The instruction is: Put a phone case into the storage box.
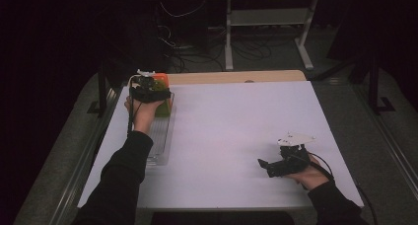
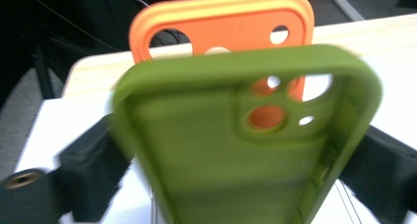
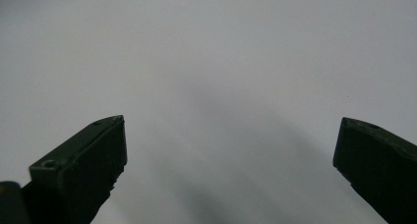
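Left of the person, the left gripper (image 1: 150,89) is up at the far left part of the white table (image 1: 236,131), its jaws pressed against the two long sides of a green phone case (image 2: 246,150), which it holds between them. Seen from the left gripper view, the case shows its hollow inner side, camera cut-outs toward the top, and it looks a little blurred. Just behind it stands an orange phone case (image 2: 221,30), its top edge rising above the green one, orange showing through the green case's holes (whether the two touch I cannot tell). From the high view, both cases sit at the far end of a clear plastic tray (image 1: 160,136) that lies along the table's left edge, the left hand (image 1: 142,111) reaching over it in a dark sleeve.

Over on the near right, the right gripper (image 1: 263,165) hangs low above the bare table, well apart from the tray, pointing toward the left. Its jaws stand wide apart in the right gripper view with nothing between them, just white surface and a soft shadow underneath. A grey three-cornered plate (image 1: 296,138) rides on top of it.
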The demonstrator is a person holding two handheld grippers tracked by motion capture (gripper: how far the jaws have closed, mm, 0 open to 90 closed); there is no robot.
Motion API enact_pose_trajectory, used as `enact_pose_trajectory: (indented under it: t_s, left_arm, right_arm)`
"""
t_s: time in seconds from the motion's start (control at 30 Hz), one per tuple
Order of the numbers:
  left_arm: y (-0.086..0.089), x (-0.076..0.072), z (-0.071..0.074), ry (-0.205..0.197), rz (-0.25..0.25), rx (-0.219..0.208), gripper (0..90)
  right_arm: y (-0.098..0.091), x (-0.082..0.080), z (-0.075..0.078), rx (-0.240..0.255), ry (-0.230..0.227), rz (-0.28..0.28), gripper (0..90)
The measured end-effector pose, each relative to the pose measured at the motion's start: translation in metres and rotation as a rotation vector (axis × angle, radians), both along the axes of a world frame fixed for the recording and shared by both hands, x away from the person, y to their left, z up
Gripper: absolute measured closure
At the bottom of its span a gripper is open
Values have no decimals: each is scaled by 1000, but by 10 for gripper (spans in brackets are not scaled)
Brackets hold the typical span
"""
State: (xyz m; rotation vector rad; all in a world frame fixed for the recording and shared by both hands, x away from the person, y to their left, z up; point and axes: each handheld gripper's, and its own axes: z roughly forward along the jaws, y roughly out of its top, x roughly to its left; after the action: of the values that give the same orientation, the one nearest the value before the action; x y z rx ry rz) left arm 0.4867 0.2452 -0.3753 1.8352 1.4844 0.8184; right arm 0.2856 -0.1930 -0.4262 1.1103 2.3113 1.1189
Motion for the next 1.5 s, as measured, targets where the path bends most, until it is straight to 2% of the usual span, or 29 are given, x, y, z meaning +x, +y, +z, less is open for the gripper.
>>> enact_pose_trajectory:
  t_s: [0.1,0.17,0.33,0.5,0.73,0.93,1.17,1.23,1.43,1.5]
  left_arm:
    - [3,-2,1,6,-23,7,0]
    - [7,-4,3,12,-33,-11,0]
    - [14,-13,12,-7,-51,-28,0]
    - [25,-26,23,-10,-107,-52,0]
    - [30,-46,33,-18,-182,-45,0]
    - [26,-70,34,-11,-307,-82,0]
    - [13,-104,30,-2,-497,-142,0]
    - [10,-113,28,2,-550,-135,0]
    - [4,-135,15,-2,-647,-152,0]
    - [3,-141,11,-2,-665,-157,0]
  right_arm:
    - [1,0,0,8,3,-8,0]
    - [1,-1,0,8,4,-7,0]
    - [2,-1,0,8,2,-9,0]
    - [0,0,1,7,-9,-6,0]
    - [1,0,0,7,-5,-7,0]
    - [1,-1,0,8,-2,-10,0]
    - [1,-1,0,8,0,-10,0]
    - [0,-1,0,4,-3,-7,0]
    - [0,-1,2,11,-6,0,0]
    - [0,-2,2,22,-1,0,0]
